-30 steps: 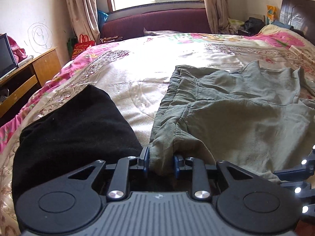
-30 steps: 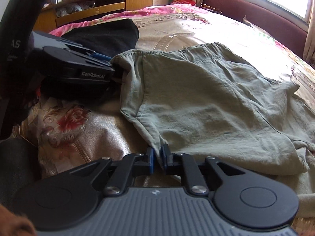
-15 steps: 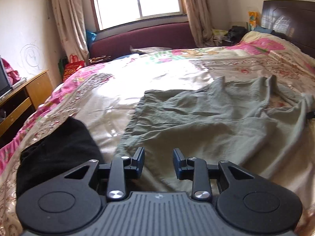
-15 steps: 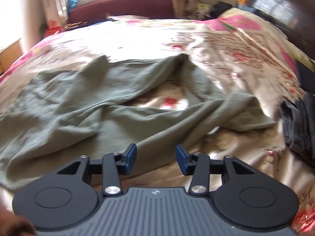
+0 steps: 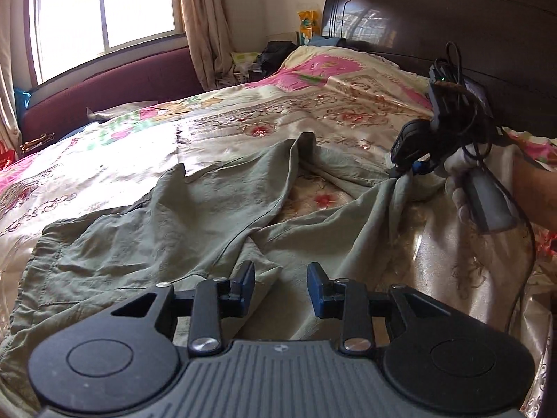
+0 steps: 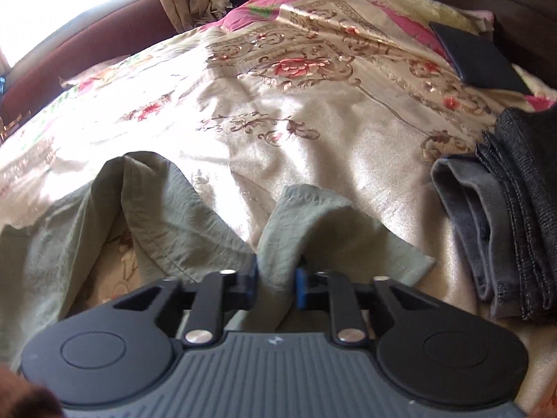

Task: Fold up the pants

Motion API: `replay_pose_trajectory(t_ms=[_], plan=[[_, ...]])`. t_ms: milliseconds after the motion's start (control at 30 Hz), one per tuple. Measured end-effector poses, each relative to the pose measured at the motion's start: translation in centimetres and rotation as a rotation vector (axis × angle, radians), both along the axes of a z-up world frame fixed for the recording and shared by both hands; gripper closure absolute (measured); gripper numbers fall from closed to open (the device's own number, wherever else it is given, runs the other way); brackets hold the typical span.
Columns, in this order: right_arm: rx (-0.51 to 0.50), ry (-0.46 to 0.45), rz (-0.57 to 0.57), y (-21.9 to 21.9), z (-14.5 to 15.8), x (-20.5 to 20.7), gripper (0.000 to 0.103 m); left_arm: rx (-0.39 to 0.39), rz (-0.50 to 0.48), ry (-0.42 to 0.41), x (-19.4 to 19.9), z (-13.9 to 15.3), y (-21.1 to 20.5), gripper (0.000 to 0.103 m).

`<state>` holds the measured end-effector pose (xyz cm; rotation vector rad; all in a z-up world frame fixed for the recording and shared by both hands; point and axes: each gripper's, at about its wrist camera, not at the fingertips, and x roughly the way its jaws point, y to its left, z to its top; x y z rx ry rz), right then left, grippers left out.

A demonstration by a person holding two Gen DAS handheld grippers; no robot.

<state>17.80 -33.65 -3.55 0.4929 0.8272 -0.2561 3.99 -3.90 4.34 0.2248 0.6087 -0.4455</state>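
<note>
While the right claw [image 6: 276, 278] had its blue pads pressed against a bunched fold of the olive-green pants [image 5: 167, 230] near a leg hem, the left claw [image 5: 280, 285] hovered with its fingers spread wide and nothing between them, just above the cloth near the crotch. The pants lay rumpled across the floral bedspread [image 6: 313, 111], waistband toward the left, the two legs splayed apart with bedspread showing between them. A stack of folded dark garments [image 6: 504, 230] sat close beside the held leg (near enough to snag, I judged). The fabric looked thin, light and limp, so it would likely sag and crease rather than hold any shape; the satin bedspread seemed slippery beneath it. Seams, hems and the waistband appeared the firmest places to pinch.
</note>
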Motion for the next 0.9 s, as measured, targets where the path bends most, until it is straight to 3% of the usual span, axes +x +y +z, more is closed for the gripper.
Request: replay_pose_trajectory(t_ms=[133, 233, 300, 400, 433, 500, 533, 633, 800, 900], plan=[[0.167, -0.152, -0.017, -3.1, 3.7, -4.2, 0.098, 0.017, -0.01, 0.003, -0.6, 0.4, 0.0, 0.055], [0.222, -0.286, -0.029, -4.9, 7.7, -9.3, 0.098, 0.01, -0.006, -0.006, -1.3, 0.9, 0.0, 0.054], [0.223, -0.321, -0.053, -5.8, 8.9, -12.9, 0.096, -0.002, -0.01, -0.011, -1.8, 1.2, -0.2, 0.049], [0.132, -0.221, -0.072, -7.0, 7.4, -16.0, 0.081, -0.004, -0.041, -0.002, -2.7, 0.9, -0.9, 0.046], [0.091, -0.163, -0.092, -7.2, 6.2, -16.7, 0.065, 0.011, -0.056, 0.003, -3.0, 0.6, -1.3, 0.046], [0.066, -0.067, -0.144, -8.0, 3.7, -18.0, 0.063, 0.061, -0.084, 0.012, -4.0, -0.2, -2.3, 0.046], [0.106, -0.03, -0.167, -8.6, 2.3, -19.0, 0.063, 0.078, -0.097, 0.019, -4.5, -0.5, -2.6, 0.046], [0.24, -0.022, -0.223, -9.8, 0.1, -20.6, 0.063, 0.113, -0.129, 0.049, -5.9, -1.1, -3.2, 0.045], [0.294, -0.063, -0.267, -10.7, -0.3, -20.6, 0.061, 0.149, -0.137, 0.053, -7.1, -1.0, -4.2, 0.045], [0.321, -0.105, -0.307, -11.0, 0.2, -21.3, 0.055, 0.152, -0.13, 0.05, -7.4, -0.7, -4.5, 0.044]])
